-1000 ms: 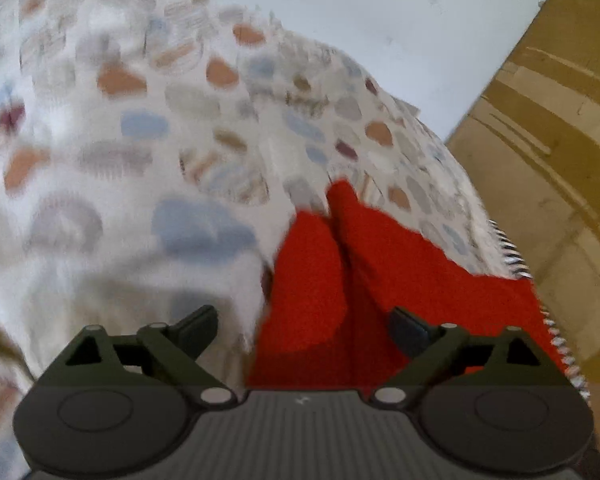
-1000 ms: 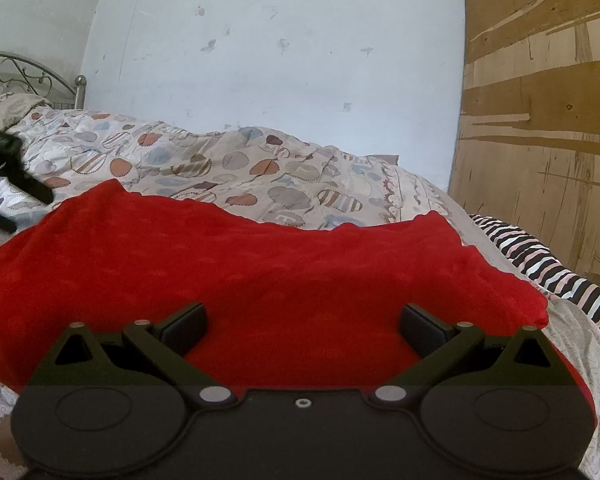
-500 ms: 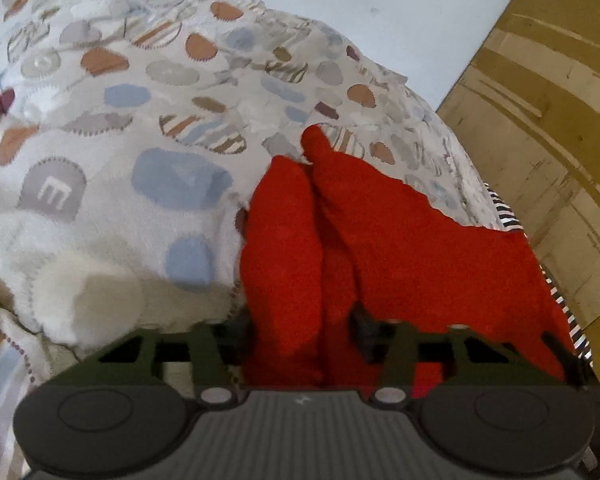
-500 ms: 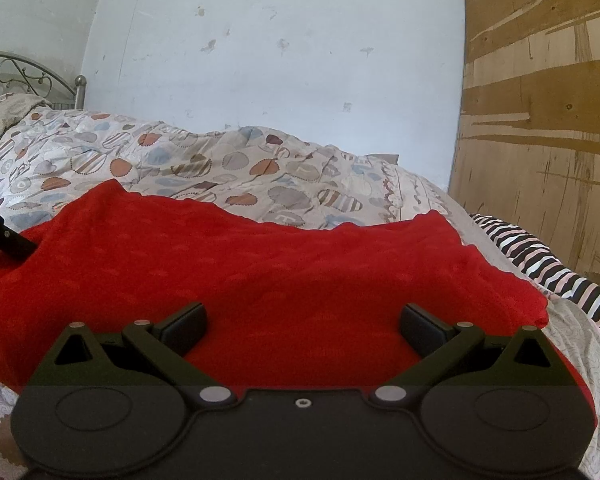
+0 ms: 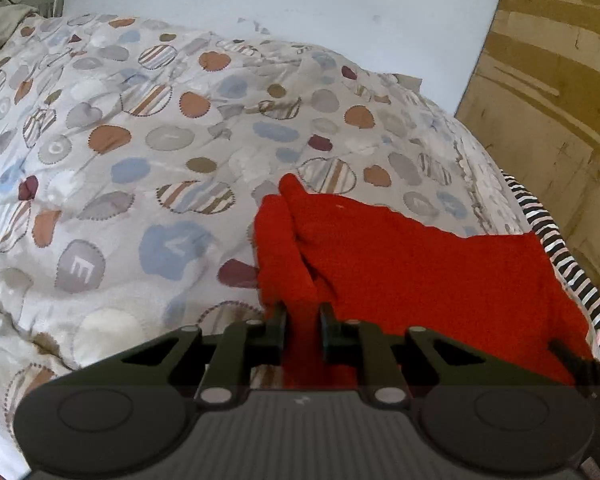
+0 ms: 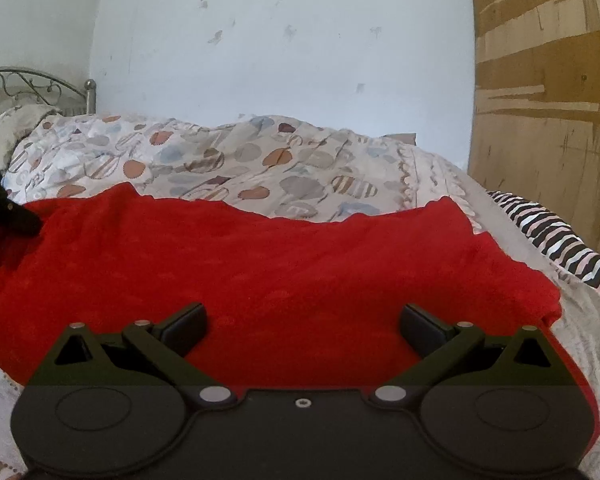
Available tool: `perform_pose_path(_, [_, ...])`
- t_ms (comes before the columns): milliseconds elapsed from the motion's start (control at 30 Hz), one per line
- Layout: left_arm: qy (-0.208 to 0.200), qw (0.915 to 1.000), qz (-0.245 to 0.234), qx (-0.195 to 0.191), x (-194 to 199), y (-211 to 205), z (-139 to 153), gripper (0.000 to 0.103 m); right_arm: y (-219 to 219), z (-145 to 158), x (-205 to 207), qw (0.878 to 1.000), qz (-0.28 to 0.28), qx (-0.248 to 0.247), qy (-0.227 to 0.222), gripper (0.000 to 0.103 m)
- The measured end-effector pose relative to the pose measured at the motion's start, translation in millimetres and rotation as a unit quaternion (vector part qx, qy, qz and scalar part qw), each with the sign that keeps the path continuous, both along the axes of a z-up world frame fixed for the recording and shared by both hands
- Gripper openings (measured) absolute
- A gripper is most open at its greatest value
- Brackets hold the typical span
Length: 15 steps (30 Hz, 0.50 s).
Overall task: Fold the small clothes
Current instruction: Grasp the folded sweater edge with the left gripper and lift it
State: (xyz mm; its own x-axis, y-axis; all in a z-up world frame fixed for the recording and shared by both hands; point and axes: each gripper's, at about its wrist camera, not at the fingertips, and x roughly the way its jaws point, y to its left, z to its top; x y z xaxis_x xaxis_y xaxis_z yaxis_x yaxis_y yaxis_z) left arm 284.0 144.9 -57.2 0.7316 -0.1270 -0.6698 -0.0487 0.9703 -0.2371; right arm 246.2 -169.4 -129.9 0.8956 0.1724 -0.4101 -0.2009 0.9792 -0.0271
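The left gripper (image 5: 303,320), a dark olive two-finger tool with linked arms, is pointing steeply downward and its jaws are closing, with a fold of red fleecy cloth (image 5: 420,264) pinched between the narrow pads. The right gripper (image 6: 303,322), a black two-finger tool, is pointing gently downward with its jaws standing wide apart, the pads (image 6: 186,320) hovering above the same cloth, gripping nothing.
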Motion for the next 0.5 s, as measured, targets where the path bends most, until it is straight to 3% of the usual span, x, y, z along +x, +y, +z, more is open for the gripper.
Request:
perform_pose_path(133, [-0.023, 0.9992, 0.005, -0.033, -1.3, -3.7, 15.1, 0.013, -2.1, 1.3, 0.8, 1.0, 0.005, 0.005, 0.004, 0.103])
perform_pose_path(233, [-0.055, 0.9979, -0.014, -0.031, -0.2, -21.6, 37.9, 0.013, -10.4, 10.2, 2.9, 1.0, 0.004, 0.024, 0.014, 0.103])
perform_pose_path(367, [-0.107, 0.9914, -0.074, -0.013, 6.7, -70.2, 78.2, 0.012, -38.6, 37.7, -10.4, 0.997, -0.034, 0.07, -0.02, 0.102])
perform_pose_path(500, [-0.141, 0.9759, -0.167, 0.008, 16.5, -140.1, 110.0, 0.011, -68.3, 57.1, -27.1, 0.996, -0.054, 0.031, -0.059, 0.103])
